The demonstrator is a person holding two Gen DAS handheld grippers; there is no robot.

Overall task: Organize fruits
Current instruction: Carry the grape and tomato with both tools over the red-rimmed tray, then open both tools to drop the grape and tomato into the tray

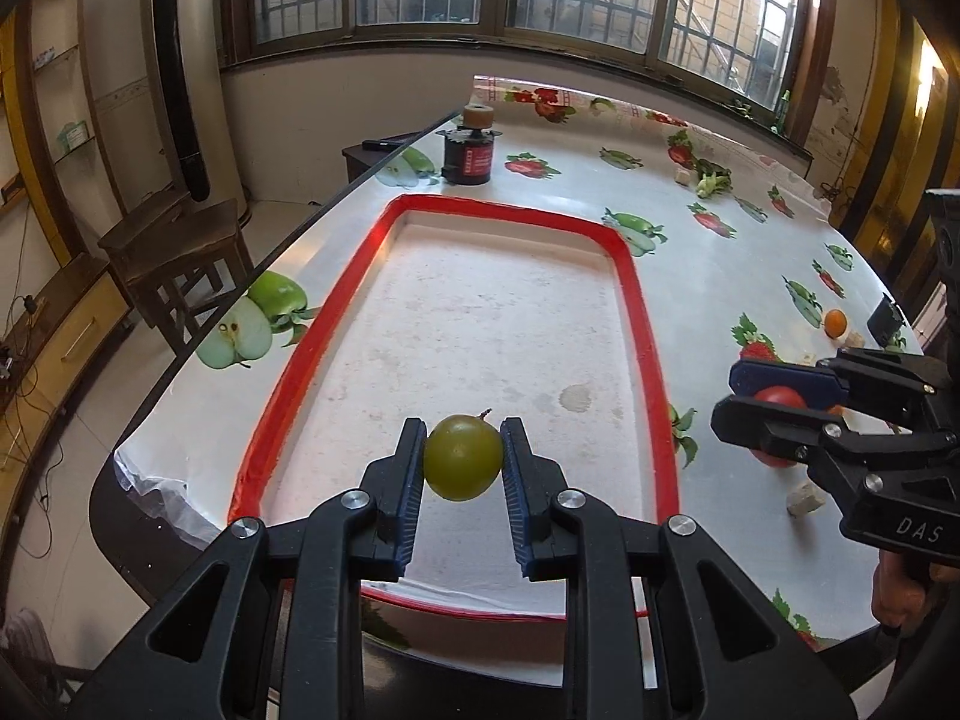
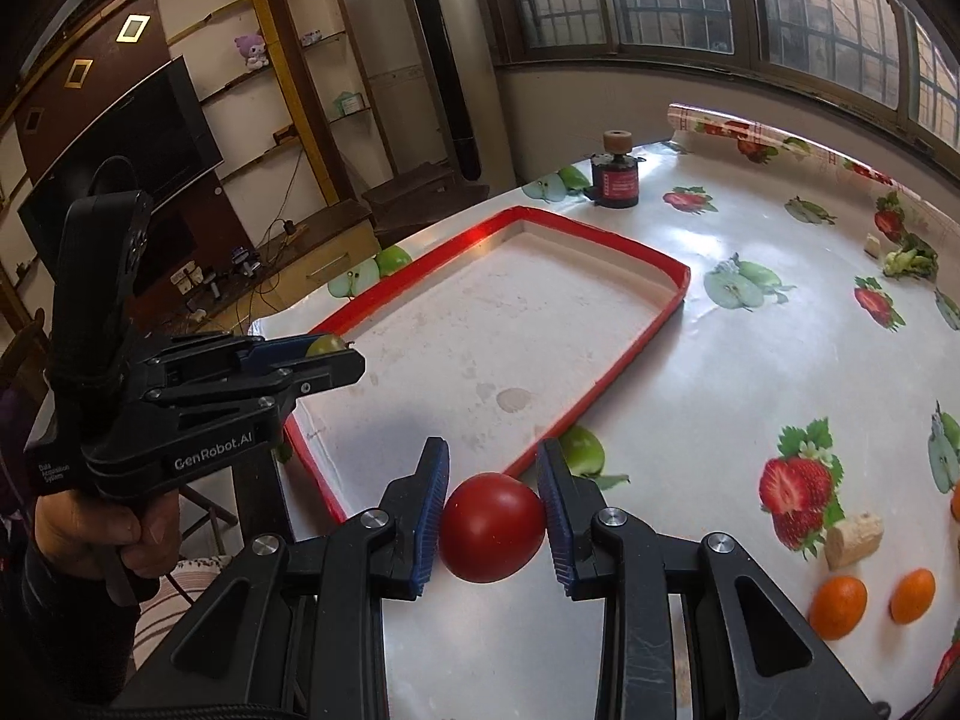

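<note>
My left gripper [image 1: 463, 457] is shut on a small green fruit [image 1: 463, 457] and holds it above the near end of the red-rimmed white tray [image 1: 636, 312]. Seen from the right wrist, that left gripper [image 2: 336, 354] sits at the tray's [image 2: 600, 240] near left corner with the green fruit [image 2: 326, 344] peeking between its pads. My right gripper [image 2: 493, 525] is shut on a red tomato [image 2: 493, 531], above the table just outside the tray's near right edge. In the left wrist view the right gripper [image 1: 780, 405] and tomato [image 1: 780, 399] hang to the right of the tray.
Two oranges [image 2: 840, 597] and a cork-like piece [image 2: 852, 531] lie on the fruit-print tablecloth at the right. A black jar [image 1: 468, 156] stands beyond the tray's far end, broccoli [image 2: 912, 261] at the far right. The table edge runs along the left, a stool [image 1: 174, 252] beyond it.
</note>
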